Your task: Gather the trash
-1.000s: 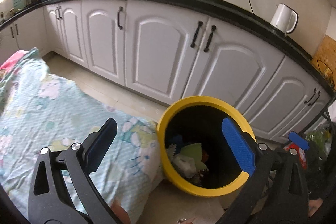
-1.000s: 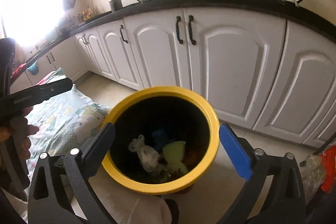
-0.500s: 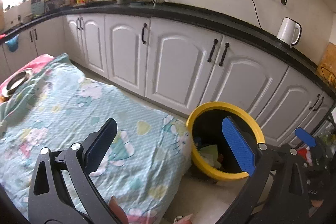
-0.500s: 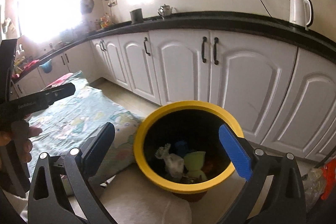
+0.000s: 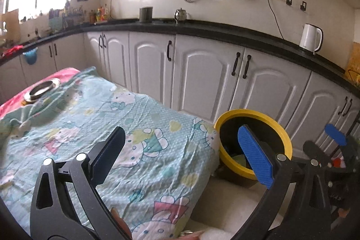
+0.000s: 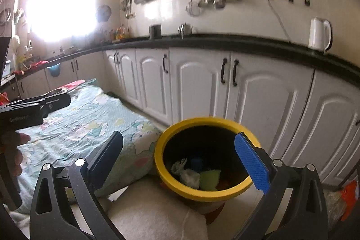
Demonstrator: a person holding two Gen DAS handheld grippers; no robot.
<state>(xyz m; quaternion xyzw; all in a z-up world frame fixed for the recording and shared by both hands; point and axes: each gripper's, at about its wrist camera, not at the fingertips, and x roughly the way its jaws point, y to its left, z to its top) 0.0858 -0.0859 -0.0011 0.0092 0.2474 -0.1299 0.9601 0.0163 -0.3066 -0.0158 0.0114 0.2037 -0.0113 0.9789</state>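
While hovering low, wide open and empty on both sides: left gripper (image 5: pixel 180 132) over the cloth (image 5: pixel 90 127), right gripper (image 6: pixel 177 137) just before the bin (image 6: pixel 162 150). Jaws spread fully, nothing between them.

Nearest in the right view, a white cushion (image 6: pixel 157 217) on the floor, touching or almost touching the foot of the bin; cannot tell which. Just beyond, the yellow-rimmed bin, standing upright beside the edge of the cloth, with trash (image 6: pixel 191 174) already inside: a crumpled white piece, something green, something blue. No loose trash seen on the cloth or the floor from here; only an orange thing (image 6: pixel 347 192) at the far right edge, too blurred to name. Farther along the cloth, a metal bowl (image 5: pixel 42 88), well apart from the bin. Behind all, white cabinets (image 5: pixel 202 78) and a kettle (image 5: pixel 311 37) above them.

Probably between pieces, searching for the next one. Risks from here:
- knocking the bin rim with a right jaw if swung carelessly, tipping it and spilling the trash;
- catching a fold of the cloth instead of a piece, and so dragging the bowl along;
- taking the bowl for trash.

Better to lift clear of the rim before turning.
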